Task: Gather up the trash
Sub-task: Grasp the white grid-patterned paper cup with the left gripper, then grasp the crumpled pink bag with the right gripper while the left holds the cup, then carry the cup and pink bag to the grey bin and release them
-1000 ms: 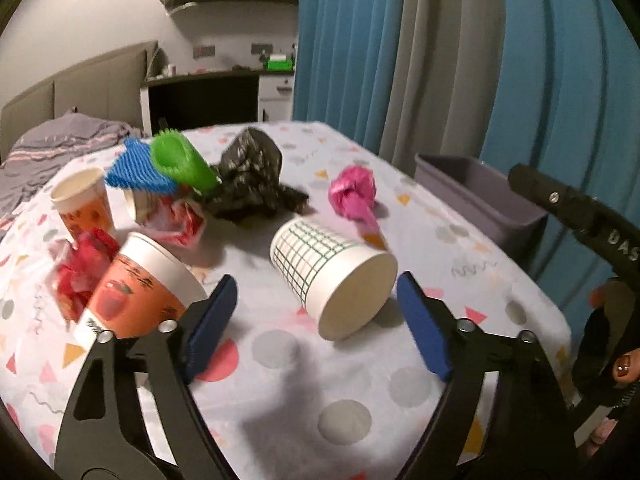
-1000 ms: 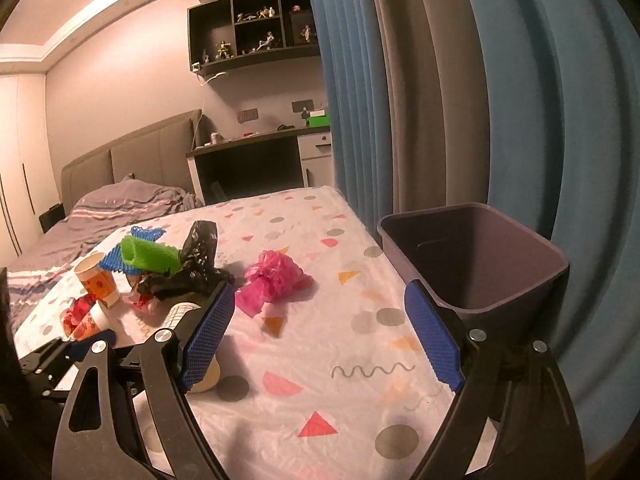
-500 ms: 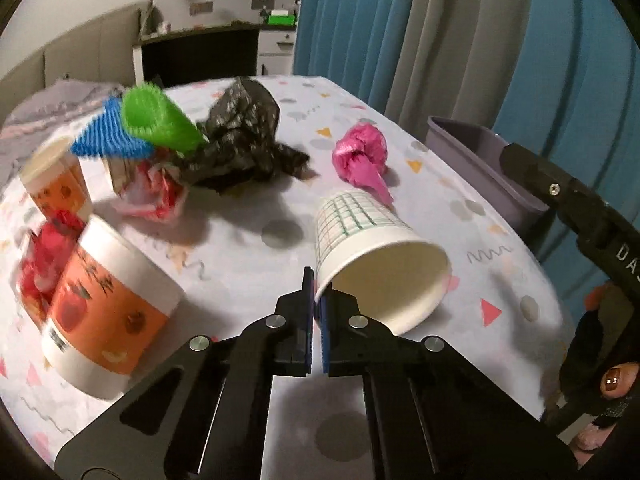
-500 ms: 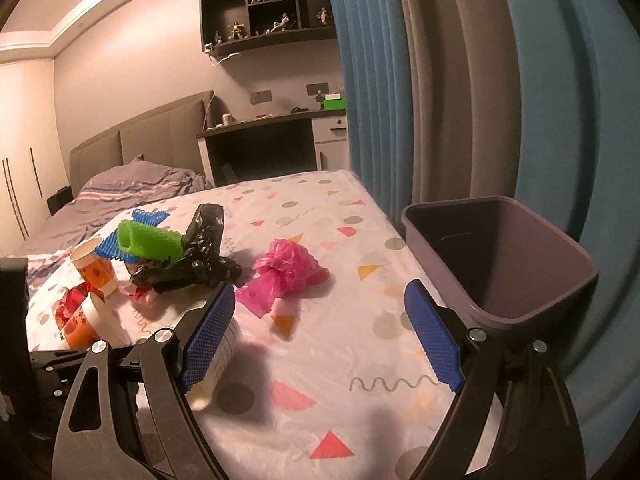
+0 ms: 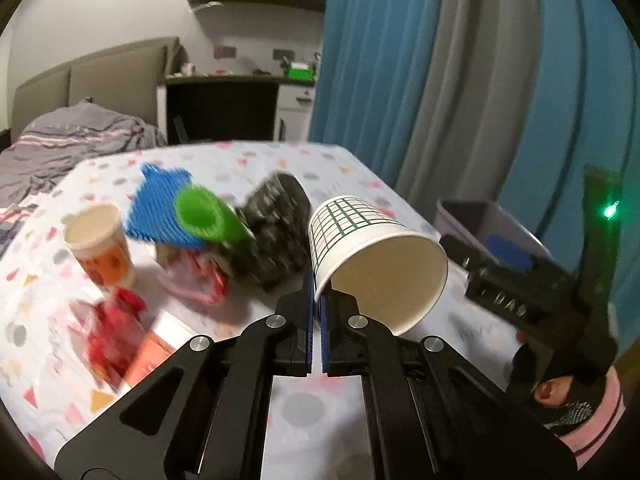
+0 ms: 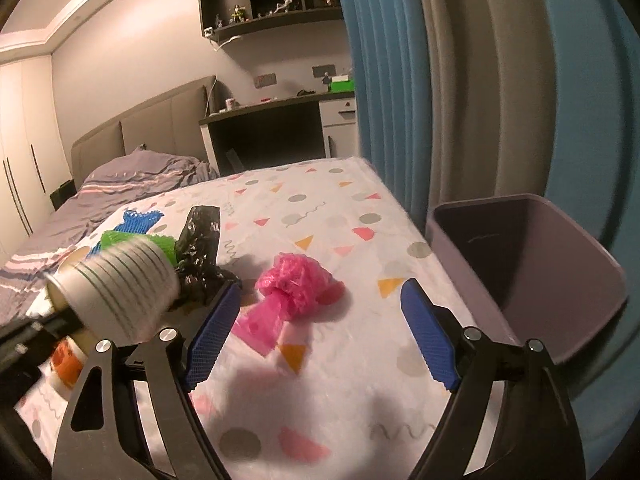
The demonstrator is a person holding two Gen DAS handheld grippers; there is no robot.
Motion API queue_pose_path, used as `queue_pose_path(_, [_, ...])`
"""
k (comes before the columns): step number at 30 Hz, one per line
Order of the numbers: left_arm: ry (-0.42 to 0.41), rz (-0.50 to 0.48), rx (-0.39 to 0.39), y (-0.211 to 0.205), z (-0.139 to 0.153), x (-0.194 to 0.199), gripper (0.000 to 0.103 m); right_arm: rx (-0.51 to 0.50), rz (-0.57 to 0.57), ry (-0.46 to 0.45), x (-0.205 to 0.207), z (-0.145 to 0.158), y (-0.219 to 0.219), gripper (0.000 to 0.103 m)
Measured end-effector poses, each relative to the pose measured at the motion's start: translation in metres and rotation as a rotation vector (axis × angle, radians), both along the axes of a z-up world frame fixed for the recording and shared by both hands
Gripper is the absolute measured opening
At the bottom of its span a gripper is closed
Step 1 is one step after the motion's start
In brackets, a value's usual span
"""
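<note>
Since one second ago, the left claw (image 5: 316,300) has closed on the rim of the white paper cup (image 5: 372,256) with the green grid lines and has lifted it off the table (image 6: 340,208). Before, this cup was lying on its side on the cloth between the open blue pads; now the pads pinch the edge of the cup's wall, one pad inside and one outside. The cup hangs in the air, tilted, with its mouth turned toward the camera.

From the right wrist view, the same cup appears at the left side, blurred, above the table edge. The right claw (image 6: 320,336) is wide open with nothing between its pads, though its jaws have just been closing a little. It has come nearer to the pink plastic bag (image 6: 296,292), which lies on the cloth in front of it, between the lines of the two fingers but not touched.

The grey bin (image 6: 532,264) stands just beside the right edge of the table. More trash lies on the table: a black crumpled bag (image 5: 276,232), a green net tube (image 5: 208,216) on a blue net piece (image 5: 156,204), an orange printed cup (image 5: 100,244) standing upright, and red wrappers (image 5: 116,332) near the left side, which are blurred.
</note>
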State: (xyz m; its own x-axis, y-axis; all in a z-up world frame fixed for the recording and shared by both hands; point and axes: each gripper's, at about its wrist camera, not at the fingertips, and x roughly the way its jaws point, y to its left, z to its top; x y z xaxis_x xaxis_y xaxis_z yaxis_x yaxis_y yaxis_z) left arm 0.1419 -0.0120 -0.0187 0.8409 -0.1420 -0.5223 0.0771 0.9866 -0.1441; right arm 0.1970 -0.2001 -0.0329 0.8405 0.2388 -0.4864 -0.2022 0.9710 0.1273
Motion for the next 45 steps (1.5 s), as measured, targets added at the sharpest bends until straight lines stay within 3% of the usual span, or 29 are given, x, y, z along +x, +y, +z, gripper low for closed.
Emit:
queue_pose_path(6, [-0.035, 0.044, -0.026, 0.015, 0.014, 0.009, 0.002, -0.028, 0.013, 0.046, 0.036, -0.011, 0.018, 0.077])
queue_pose_path(11, [-0.047, 0.046, -0.037, 0.021, 0.018, 0.014, 0.002, -0.021, 0.017, 0.122, 0.066, -0.023, 0.022, 0.064])
queue_pose_path(18, [-0.041, 0.049, -0.046, 0.022, 0.016, 0.02, 0.002, -0.002, 0.059, 0.204, 0.083, -0.041, 0.028, 0.056])
queue_pose_path(20, [-0.036, 0.049, -0.051, 0.023, 0.014, 0.021, 0.002, -0.007, 0.085, 0.213, 0.084, -0.042, 0.032, 0.043])
queue_pose_path(25, [-0.03, 0.048, -0.051, 0.022, 0.012, 0.023, 0.002, -0.026, 0.12, 0.197, 0.079, -0.04, 0.036, 0.025])
queue_pose_path(35, [-0.041, 0.029, -0.04, 0.008, 0.018, 0.017, 0.002, -0.017, 0.105, 0.108, 0.048, -0.014, 0.017, 0.023])
queue_pose_path(45, [-0.058, -0.051, -0.031, -0.033, 0.026, 0.017, 0.002, -0.006, 0.058, 0.009, 0.014, 0.019, -0.025, 0.024])
